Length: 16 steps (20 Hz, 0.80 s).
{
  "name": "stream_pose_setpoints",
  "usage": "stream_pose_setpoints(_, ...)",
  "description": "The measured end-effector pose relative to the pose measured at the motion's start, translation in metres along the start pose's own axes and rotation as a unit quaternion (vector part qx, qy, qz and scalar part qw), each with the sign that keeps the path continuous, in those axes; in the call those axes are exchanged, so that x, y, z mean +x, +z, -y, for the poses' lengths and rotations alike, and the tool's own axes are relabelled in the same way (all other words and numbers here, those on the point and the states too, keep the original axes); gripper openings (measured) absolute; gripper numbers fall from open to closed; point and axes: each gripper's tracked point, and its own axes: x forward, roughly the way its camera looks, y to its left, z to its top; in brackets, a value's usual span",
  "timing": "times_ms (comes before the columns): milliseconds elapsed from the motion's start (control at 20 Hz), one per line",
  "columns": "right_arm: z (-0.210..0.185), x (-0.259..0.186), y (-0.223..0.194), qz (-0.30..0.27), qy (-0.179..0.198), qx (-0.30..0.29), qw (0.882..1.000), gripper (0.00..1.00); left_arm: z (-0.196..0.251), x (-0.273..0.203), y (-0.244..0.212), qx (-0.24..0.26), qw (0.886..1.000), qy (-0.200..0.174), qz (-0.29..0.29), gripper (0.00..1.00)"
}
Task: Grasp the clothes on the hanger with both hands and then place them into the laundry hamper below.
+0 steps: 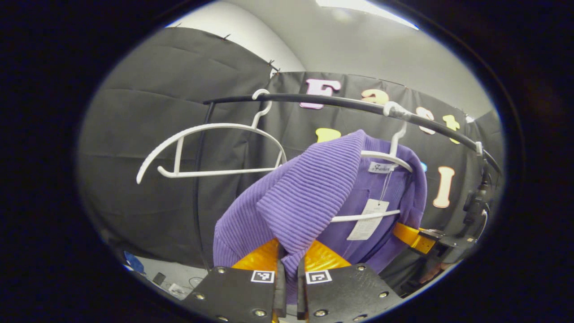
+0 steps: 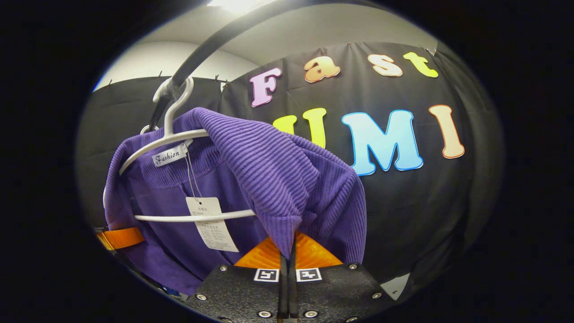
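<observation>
Sweater — pinched between both fingers

You are working under a ceiling light that is glaring white at the top of both views — the booth below is staying dim. The lens is bending the rail into a curve, and edges are softening into blur.
</observation>
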Motion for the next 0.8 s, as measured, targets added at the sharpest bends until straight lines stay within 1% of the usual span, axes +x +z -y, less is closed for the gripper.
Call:
stream_pose_setpoints(50,0.004,-0.001,0.001,-0.001,0.0,0.001,1.0,0.0,-0.005,-0.003,0.004,-0.002,1.0,0.009,0.006,0.08)
stream_pose_setpoints(100,0.006,-0.003,0.003,-0.003,0.004,-0.001,1.0,0.0,-0.002,-0.001,0.003,-0.013,1.0,-0.005,0.006,0.01)
stream_pose_setpoints(150,0.008,-0.006,0.005,0.0,0.001,-0.009,1.0,0.0,-0.003,-0.003,0.0,-0.015,1.0,-0.01,-0.002,0.01)
stream_pose_setpoints(200,0.013,-0.009,0.008,0.003,-0.005,-0.02,1.0,0.0,-0.004,-0.008,0.0,-0.017,1.0,-0.012,-0.002,0.06)
stream_pose_setpoints(250,0.016,-0.011,0.009,0.005,-0.008,-0.028,1.0,0.0,-0.005,-0.011,0.004,-0.019,1.0,-0.014,0.002,0.01)
stream_pose_setpoints(300,0.018,-0.013,0.009,0.006,-0.008,-0.032,0.999,0.0,-0.004,-0.011,0.007,-0.022,1.0,-0.015,0.005,0.06)
stream_pose_setpoints(350,0.019,-0.014,0.009,0.007,-0.01,-0.035,0.999,0.0,-0.002,-0.012,0.009,-0.026,0.999,-0.019,0.007,0.01)
stream_pose_setpoints(400,0.021,-0.017,0.008,0.007,-0.013,-0.037,0.999,0.0,-0.003,-0.014,0.01,-0.03,0.999,-0.024,0.009,0.06)
stream_pose_setpoints(550,0.024,-0.03,0.013,0.021,-0.025,-0.043,0.999,0.0,-0.005,-0.028,0.021,-0.024,0.999,-0.03,0.022,0.06)
stream_pose_setpoints(600,0.027,-0.033,0.017,0.026,-0.03,-0.046,0.998,0.0,-0.003,-0.03,0.026,-0.021,0.999,-0.034,0.026,0.0)
stream_pose_setpoints(800,0.04,-0.042,0.026,0.046,-0.048,-0.043,0.997,0.0,-0.014,-0.043,0.044,-0.033,0.998,-0.031,0.045,0.01)
